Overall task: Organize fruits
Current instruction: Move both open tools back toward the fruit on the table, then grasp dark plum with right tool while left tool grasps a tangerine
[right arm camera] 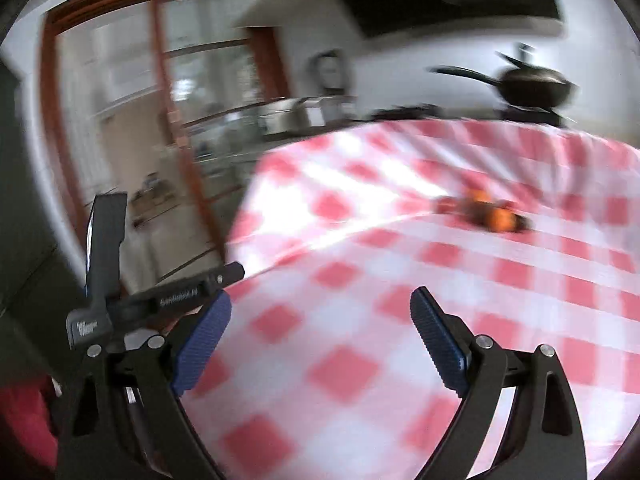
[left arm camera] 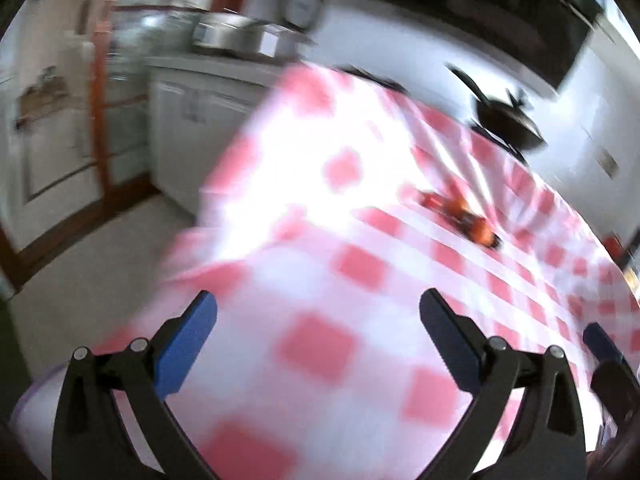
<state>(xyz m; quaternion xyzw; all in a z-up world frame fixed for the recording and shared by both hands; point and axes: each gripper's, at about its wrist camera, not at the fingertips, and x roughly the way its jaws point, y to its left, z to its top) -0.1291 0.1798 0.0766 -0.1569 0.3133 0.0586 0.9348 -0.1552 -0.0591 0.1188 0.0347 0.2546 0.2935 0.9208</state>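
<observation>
Both views are motion-blurred. A small cluster of red and orange fruits point(left arm camera: 464, 216) lies on the red-and-white checked tablecloth point(left arm camera: 340, 264), far ahead of my left gripper point(left arm camera: 318, 312), which is open and empty above the near part of the table. In the right wrist view the same fruits point(right arm camera: 488, 212) lie far ahead and to the right of my right gripper point(right arm camera: 320, 320), also open and empty. The left gripper point(right arm camera: 120, 280) shows at the left of the right wrist view. Single fruits cannot be told apart.
A black pan point(left arm camera: 504, 120) with a long handle stands beyond the table's far edge, also seen in the right wrist view point(right arm camera: 528, 84). White cabinets point(left arm camera: 192, 120) with metal trays and a wood-framed glass door point(right arm camera: 140, 120) lie to the left. The table's left edge point(left arm camera: 192, 232) drops to the floor.
</observation>
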